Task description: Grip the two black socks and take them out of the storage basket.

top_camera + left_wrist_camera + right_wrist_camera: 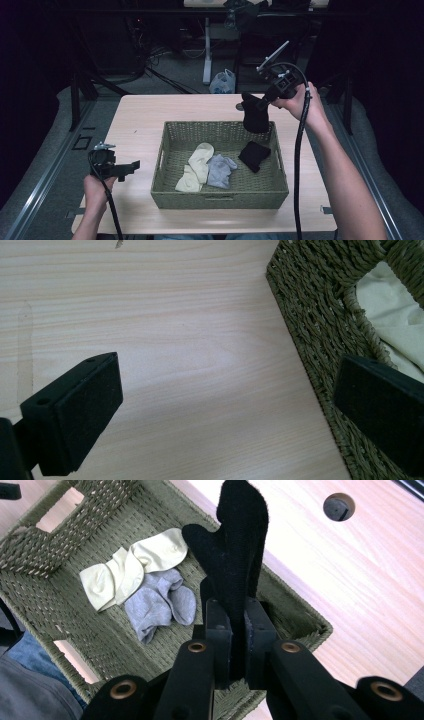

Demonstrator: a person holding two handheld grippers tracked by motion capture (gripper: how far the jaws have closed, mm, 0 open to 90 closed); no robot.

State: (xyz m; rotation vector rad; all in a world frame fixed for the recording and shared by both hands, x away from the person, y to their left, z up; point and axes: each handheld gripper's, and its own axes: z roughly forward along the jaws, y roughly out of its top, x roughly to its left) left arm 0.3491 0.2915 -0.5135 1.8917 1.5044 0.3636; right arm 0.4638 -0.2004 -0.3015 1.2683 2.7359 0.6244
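A woven green basket (165,185) stands mid-table with a pale yellow sock (197,165), a grey sock (221,170) and a black sock (254,155) lying in it. My right gripper (260,105) hangs over the basket's far right corner, shut on another black sock (255,120) that dangles from it. In the right gripper view this black sock (235,555) sticks up from between the jaws, above the yellow sock (130,570) and grey sock (160,602). My left gripper (134,165) is low beside the basket's left wall (320,340), open with nothing between its fingers (75,415).
The light wooden table (135,120) has bare room left of and behind the basket. A round cable hole (339,506) sits in the tabletop near the far right. Beyond the table are a desk leg and a plastic bag (222,81) on the floor.
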